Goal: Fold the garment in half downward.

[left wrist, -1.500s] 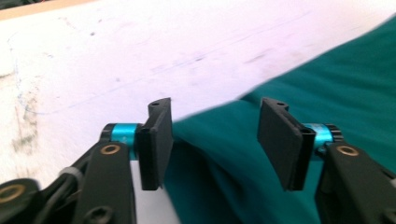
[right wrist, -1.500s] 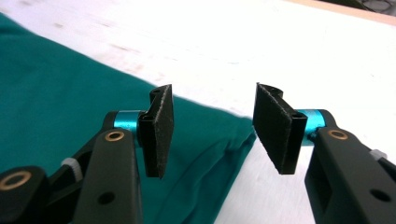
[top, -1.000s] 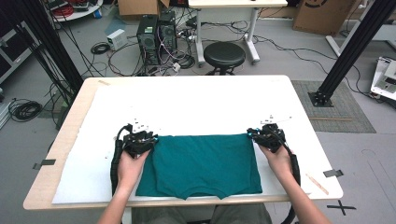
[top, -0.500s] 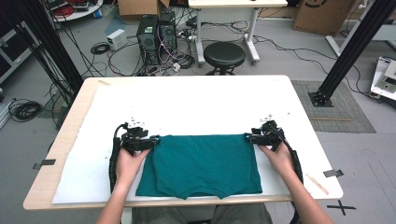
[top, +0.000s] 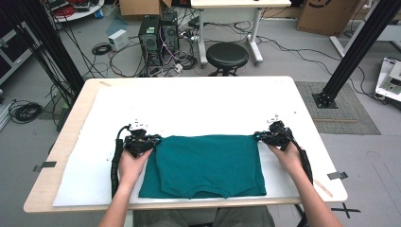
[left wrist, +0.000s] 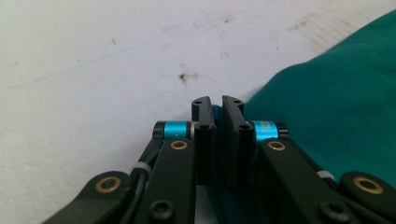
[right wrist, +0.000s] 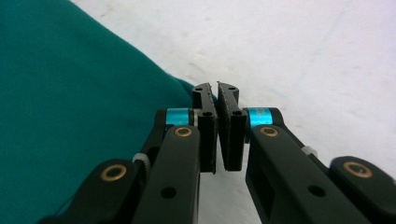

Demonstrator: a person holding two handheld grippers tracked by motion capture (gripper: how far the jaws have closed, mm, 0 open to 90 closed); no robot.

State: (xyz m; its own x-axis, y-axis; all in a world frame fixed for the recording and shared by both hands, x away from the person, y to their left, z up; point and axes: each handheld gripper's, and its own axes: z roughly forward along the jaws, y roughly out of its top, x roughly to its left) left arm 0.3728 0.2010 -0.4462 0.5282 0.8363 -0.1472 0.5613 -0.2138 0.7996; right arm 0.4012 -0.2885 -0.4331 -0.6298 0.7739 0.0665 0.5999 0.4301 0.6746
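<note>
From the high view, a folded green shirt (top: pixel 205 165) lies on the white sheet (top: pixel 198 109) of the bench (top: pixel 66 142), near the person's edge. Both forearms reach forward, the left gripper (top: pixel 150 140) at the shirt's far left corner, the right gripper (top: pixel 259 136) at its far right corner. In the left gripper view, the fingers (left wrist: pixel 205 135) have just been closing and pinch the shirt's (left wrist: pixel 336 107) edge. In the right gripper view, the fingers (right wrist: pixel 206 126) have likewise just closed, clamped on the shirt's (right wrist: pixel 70 112) corner.
</note>
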